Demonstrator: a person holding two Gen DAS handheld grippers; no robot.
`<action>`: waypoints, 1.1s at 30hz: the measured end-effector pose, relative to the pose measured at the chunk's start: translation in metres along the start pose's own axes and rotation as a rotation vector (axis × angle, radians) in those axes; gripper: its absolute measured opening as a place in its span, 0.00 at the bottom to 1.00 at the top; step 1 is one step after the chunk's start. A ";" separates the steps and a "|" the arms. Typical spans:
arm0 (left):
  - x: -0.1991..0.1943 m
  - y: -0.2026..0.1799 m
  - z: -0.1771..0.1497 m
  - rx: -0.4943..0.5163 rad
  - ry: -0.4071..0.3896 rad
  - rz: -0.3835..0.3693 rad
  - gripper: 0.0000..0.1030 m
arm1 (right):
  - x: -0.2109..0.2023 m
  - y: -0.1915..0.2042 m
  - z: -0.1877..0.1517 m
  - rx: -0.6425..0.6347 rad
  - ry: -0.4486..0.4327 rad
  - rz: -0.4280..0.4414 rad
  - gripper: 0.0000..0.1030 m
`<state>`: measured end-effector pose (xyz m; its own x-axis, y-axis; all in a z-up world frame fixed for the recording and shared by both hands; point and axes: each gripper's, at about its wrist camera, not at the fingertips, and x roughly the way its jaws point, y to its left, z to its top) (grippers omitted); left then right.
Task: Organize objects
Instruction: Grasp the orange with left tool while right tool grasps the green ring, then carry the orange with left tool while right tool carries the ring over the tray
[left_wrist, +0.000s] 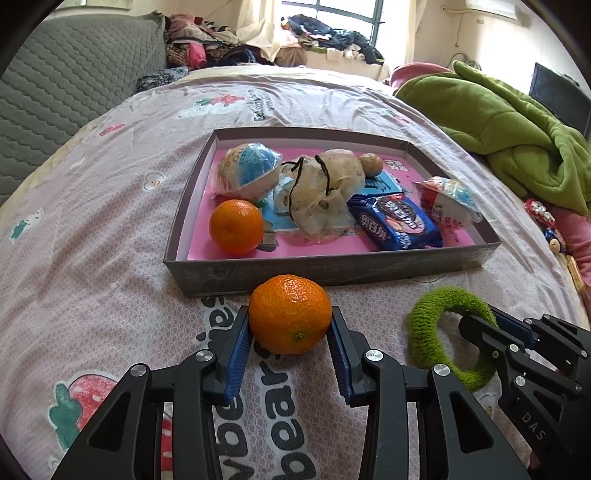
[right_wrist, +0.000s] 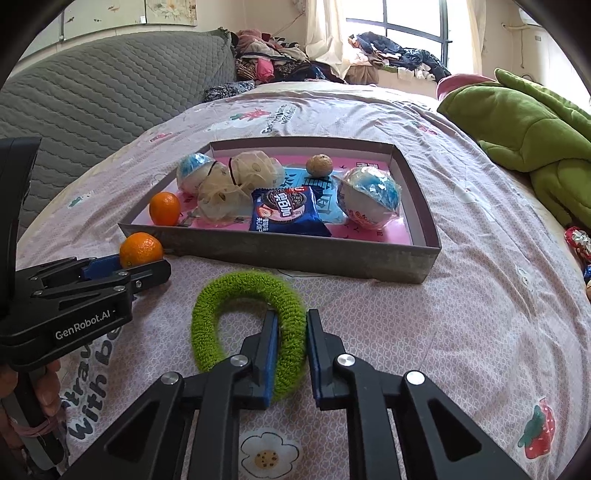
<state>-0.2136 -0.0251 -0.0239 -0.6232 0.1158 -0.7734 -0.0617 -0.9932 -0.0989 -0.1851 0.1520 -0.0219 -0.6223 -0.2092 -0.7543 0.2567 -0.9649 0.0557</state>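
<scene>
Nearest, the left gripper has its blue pads pressed on both sides of an orange that rests on the bedsheet, just before the near wall of the box. To its right, the right gripper pinches one side of a green knitted ring: one finger reaches through the hole, the other sits outside, and the yarn is squeezed thin between them. The rest of the ring lies on the sheet, extending left and toward the box. At the lower left of the right wrist view, a hand wraps the left gripper's handle.

Beyond both grippers sits the shallow grey box with a pink floor. Inside, at the near left corner, lies a second orange. Right of it is a blue cookie packet, and farther right a wrapped ball toy near the right wall. In the middle lies a cream mesh pouch with a dark drawstring, a second wrapped ball at the far left, and a small brown nut toward the far wall.

Farther right, a green blanket is heaped on the bed; to the far left is a grey quilted cushion, and clothes are piled beneath the window.
</scene>
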 end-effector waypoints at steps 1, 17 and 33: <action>-0.002 -0.001 0.000 0.003 -0.002 0.001 0.40 | -0.002 0.000 0.000 0.001 -0.003 0.002 0.14; -0.051 -0.007 0.012 0.022 -0.084 0.008 0.40 | -0.051 0.002 0.019 0.001 -0.106 0.020 0.14; -0.090 -0.022 0.051 0.069 -0.173 0.018 0.40 | -0.098 -0.007 0.080 -0.025 -0.246 0.000 0.14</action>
<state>-0.1959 -0.0144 0.0795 -0.7493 0.0999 -0.6546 -0.0989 -0.9943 -0.0386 -0.1852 0.1669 0.1039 -0.7826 -0.2444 -0.5725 0.2730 -0.9613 0.0372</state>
